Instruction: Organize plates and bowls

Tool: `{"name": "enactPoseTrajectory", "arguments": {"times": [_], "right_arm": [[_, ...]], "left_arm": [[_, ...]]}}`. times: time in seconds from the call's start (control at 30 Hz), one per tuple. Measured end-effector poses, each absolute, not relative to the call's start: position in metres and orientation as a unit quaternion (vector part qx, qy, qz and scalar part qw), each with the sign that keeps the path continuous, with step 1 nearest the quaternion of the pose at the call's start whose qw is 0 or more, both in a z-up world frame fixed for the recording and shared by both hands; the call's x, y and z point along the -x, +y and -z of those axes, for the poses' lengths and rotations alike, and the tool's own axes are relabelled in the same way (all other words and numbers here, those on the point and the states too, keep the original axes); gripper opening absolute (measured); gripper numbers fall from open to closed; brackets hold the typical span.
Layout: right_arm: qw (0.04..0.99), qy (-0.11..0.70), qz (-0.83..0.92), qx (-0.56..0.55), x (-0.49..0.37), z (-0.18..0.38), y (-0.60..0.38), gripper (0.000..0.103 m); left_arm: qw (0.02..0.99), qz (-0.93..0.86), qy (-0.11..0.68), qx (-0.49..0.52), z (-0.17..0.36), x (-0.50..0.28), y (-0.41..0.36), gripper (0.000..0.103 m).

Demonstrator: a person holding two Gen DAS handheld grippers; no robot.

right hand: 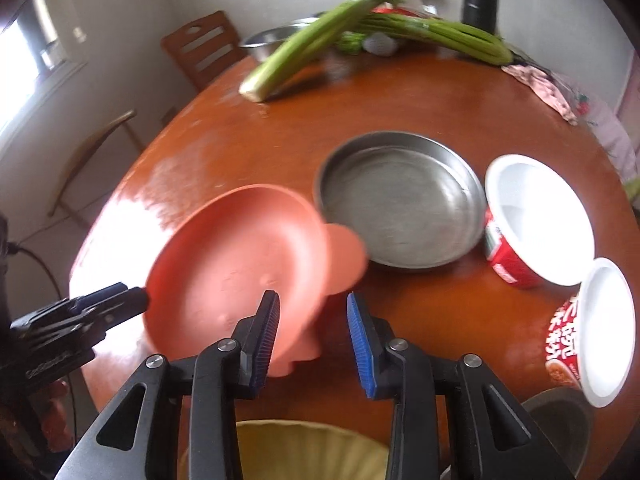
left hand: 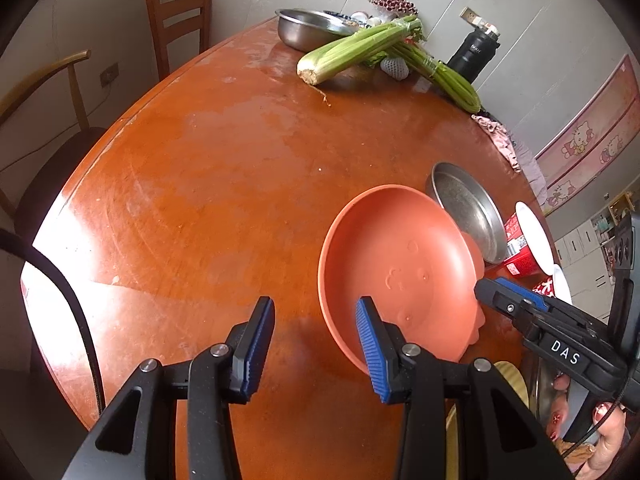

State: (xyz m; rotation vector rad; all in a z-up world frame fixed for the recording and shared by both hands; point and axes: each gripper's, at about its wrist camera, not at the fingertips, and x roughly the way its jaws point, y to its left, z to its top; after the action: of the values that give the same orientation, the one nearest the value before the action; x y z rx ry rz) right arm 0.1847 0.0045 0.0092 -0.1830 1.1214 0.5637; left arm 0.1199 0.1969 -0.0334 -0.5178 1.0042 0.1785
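A pink plate (left hand: pixel 392 272) with small round ears on its rim stands tilted above the brown round table (left hand: pixel 200 180), its hollow side facing the left wrist camera. It sits between the two grippers.

The left gripper (left hand: pixel 316 304) has its jaws set narrow, with only bare table between them. Its right finger overlaps the plate's near rim, and in the right wrist view its tip touches the plate's left rim.

The right gripper (right hand: pixel 312 296) comes to the opposite side of the plate. Part of the rim lies between its jaws, close against the left pad and with a gap to the right pad (the picture is blurred here). I cannot tell whether it is truly pinching the rim.

Just behind the plate a shallow steel pan (right hand: pixel 400 200) lies flat on the table. To its right two red noodle cups (right hand: pixel 536 216) lie tipped on their sides, white insides showing.

At the far edge are celery stalks (left hand: pixel 352 50), a steel bowl (left hand: pixel 304 30) and a black bottle (left hand: pixel 474 54). A wooden chair (left hand: pixel 180 12) stands beyond.
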Motion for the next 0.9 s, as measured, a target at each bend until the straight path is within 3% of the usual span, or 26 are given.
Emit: {"name": "enactPoseTrajectory", "arguments": {"times": [0.2, 0.37, 0.9], "right_arm": [[0.786, 0.555, -0.263, 0.077, -0.195, 0.012, 0.012, 0.039], [0.775, 0.549, -0.295, 0.104, -0.183, 0.015, 0.030, 0.023], [0.762, 0.556, -0.323, 0.081, -0.157, 0.013, 0.067, 0.023]], "left_arm": [[0.837, -0.078, 0.487, 0.237, 0.042, -0.135, 0.190, 0.048], [0.840, -0.064, 0.486, 0.233, 0.044, -0.142, 0.190, 0.047], [0.845, -0.100, 0.479, 0.218, 0.040, -0.145, 0.232, 0.045]]}}
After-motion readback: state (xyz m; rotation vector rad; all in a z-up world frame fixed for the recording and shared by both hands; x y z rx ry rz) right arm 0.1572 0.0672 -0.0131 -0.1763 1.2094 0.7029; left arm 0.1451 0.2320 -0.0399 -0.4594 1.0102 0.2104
